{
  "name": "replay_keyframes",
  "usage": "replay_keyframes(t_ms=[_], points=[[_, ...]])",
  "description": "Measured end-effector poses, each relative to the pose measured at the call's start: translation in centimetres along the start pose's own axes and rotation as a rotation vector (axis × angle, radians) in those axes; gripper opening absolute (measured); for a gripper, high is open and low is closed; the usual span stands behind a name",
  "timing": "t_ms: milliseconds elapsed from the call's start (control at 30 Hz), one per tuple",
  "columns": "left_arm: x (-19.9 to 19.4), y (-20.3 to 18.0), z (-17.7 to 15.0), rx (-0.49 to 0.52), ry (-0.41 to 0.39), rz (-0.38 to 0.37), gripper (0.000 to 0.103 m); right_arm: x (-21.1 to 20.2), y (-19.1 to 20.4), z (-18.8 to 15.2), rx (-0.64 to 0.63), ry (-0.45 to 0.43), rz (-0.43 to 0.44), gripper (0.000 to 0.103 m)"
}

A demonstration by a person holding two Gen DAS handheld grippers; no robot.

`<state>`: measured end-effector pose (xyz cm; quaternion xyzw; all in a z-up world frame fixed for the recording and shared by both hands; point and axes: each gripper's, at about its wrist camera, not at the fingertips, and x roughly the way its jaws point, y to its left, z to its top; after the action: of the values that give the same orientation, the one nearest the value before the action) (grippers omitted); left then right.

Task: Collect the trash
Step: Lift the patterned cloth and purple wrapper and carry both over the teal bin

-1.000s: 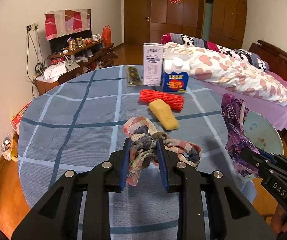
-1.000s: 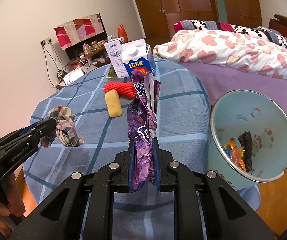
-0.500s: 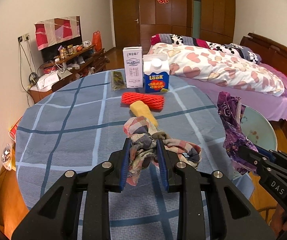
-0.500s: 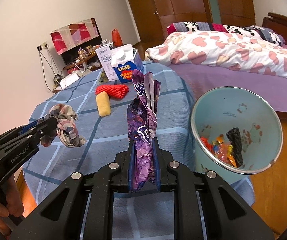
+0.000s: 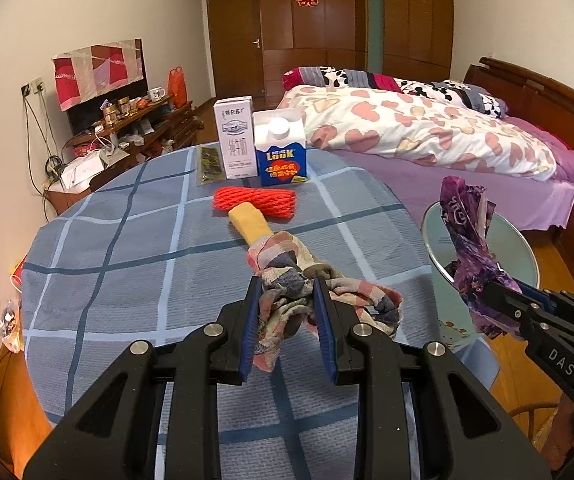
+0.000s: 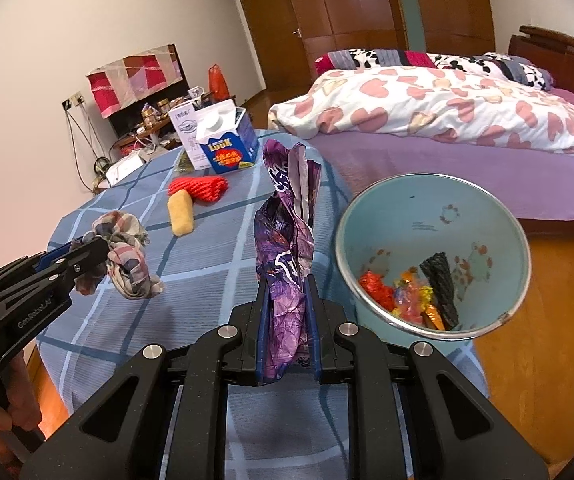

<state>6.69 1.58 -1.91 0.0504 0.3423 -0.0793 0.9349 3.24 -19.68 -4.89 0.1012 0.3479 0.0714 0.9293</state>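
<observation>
My left gripper [image 5: 287, 292] is shut on a crumpled plaid cloth [image 5: 287, 264] and holds it above the blue checked table [image 5: 127, 264]; it shows in the right wrist view [image 6: 99, 248] too. My right gripper [image 6: 287, 292] is shut on a crumpled purple wrapper [image 6: 287, 224], lifted at the table's right edge beside the pale blue trash bin [image 6: 427, 216], which holds several wrappers. The wrapper also shows in the left wrist view [image 5: 467, 240]. On the table lie a red net [image 5: 255, 200] and a yellow sponge-like piece [image 5: 251, 224].
A blue milk carton [image 5: 281, 152], a white carton [image 5: 235, 140] and a dark flat packet [image 5: 209, 164] stand at the table's far side. A bed [image 5: 427, 132] is to the right, a cluttered sideboard [image 5: 127, 124] at the left wall.
Both grippers have risen and drawn back with their loads. The cloth is now clear of the table. The bin has come further under the right gripper's view.
</observation>
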Motion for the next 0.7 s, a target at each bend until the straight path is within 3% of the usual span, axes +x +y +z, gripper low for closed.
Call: replay_keyframes(t_ms=[700], points=[[1.4, -3.8, 0.8, 0.041, 0.022, -0.075, 0.026, -0.8, -3.9, 0.5, 0.040, -0.016, -0.075, 0.017]])
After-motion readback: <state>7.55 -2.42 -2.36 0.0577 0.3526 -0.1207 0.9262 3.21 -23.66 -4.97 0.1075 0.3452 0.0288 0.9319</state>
